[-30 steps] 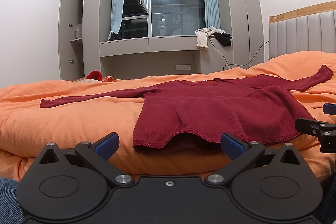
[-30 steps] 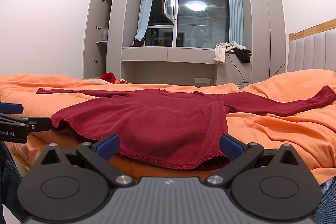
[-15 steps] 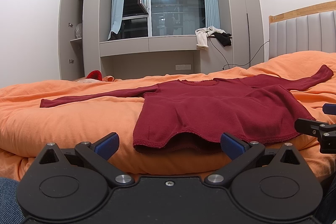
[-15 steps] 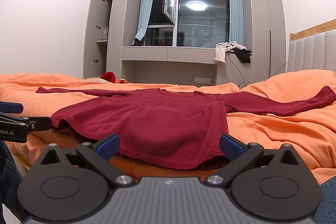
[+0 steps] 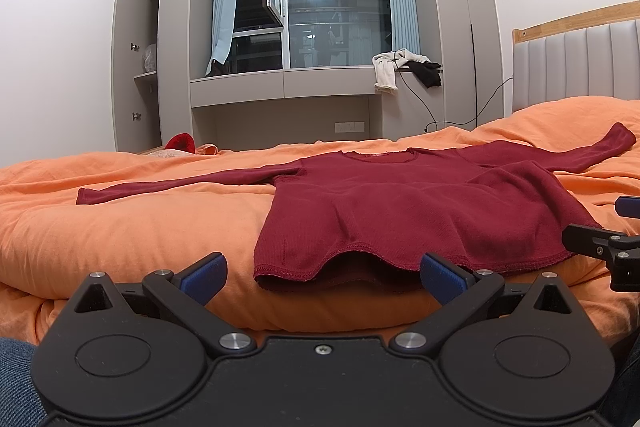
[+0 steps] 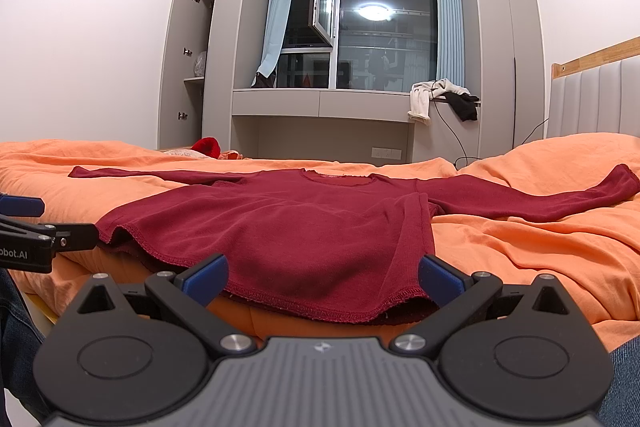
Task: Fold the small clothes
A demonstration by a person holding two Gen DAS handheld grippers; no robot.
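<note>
A dark red long-sleeved top (image 5: 400, 211) lies flat on the orange bed (image 5: 120, 235), sleeves spread left and right, hem toward me. It also shows in the right wrist view (image 6: 304, 227). My left gripper (image 5: 322, 273) is open and empty, just short of the hem's left part. My right gripper (image 6: 322, 273) is open and empty, just short of the hem's right part. Each gripper shows at the edge of the other's view: the right gripper (image 5: 600, 247) and the left gripper (image 6: 36, 243).
A padded headboard (image 5: 580, 67) stands at the right. Grey cabinets and a window ledge (image 5: 320, 83) with clothes (image 5: 404, 67) line the far wall. A red item (image 5: 182, 141) lies beyond the bed's far left edge.
</note>
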